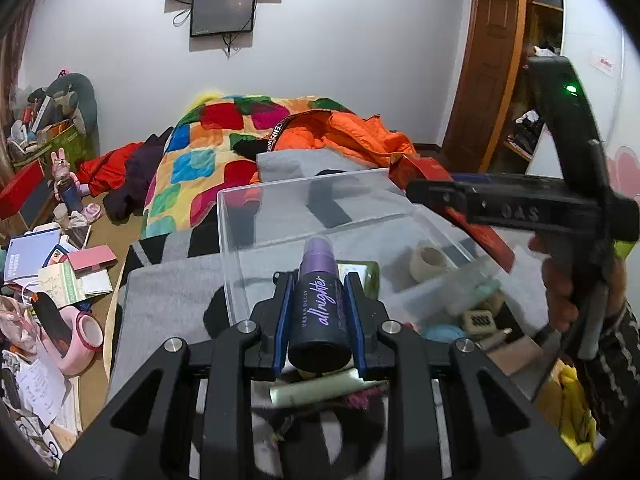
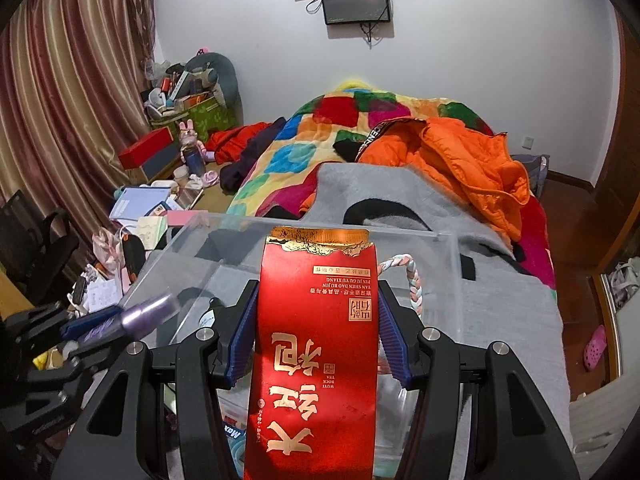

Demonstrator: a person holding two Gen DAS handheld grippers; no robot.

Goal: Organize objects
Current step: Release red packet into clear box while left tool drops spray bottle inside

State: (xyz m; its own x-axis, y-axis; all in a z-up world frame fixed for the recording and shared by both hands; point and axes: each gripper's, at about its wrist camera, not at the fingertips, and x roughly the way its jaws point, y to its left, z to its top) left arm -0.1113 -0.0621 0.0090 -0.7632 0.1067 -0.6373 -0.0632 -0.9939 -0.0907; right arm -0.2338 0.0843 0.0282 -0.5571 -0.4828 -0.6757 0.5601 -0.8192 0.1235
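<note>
My left gripper is shut on a black spray bottle with a purple cap, held above the near edge of a clear plastic bin. The right gripper comes in from the right over the bin, a person's hand on its handle. In the right wrist view my right gripper is shut on a red tea packet with gold characters and a torn top, over the same bin. The left gripper with the bottle shows at lower left.
The bin sits on a grey blanket on a bed with a colourful quilt and an orange jacket. Inside lie a tape roll, a braided cord and small items. Books, boxes and a pink tape dispenser crowd the left.
</note>
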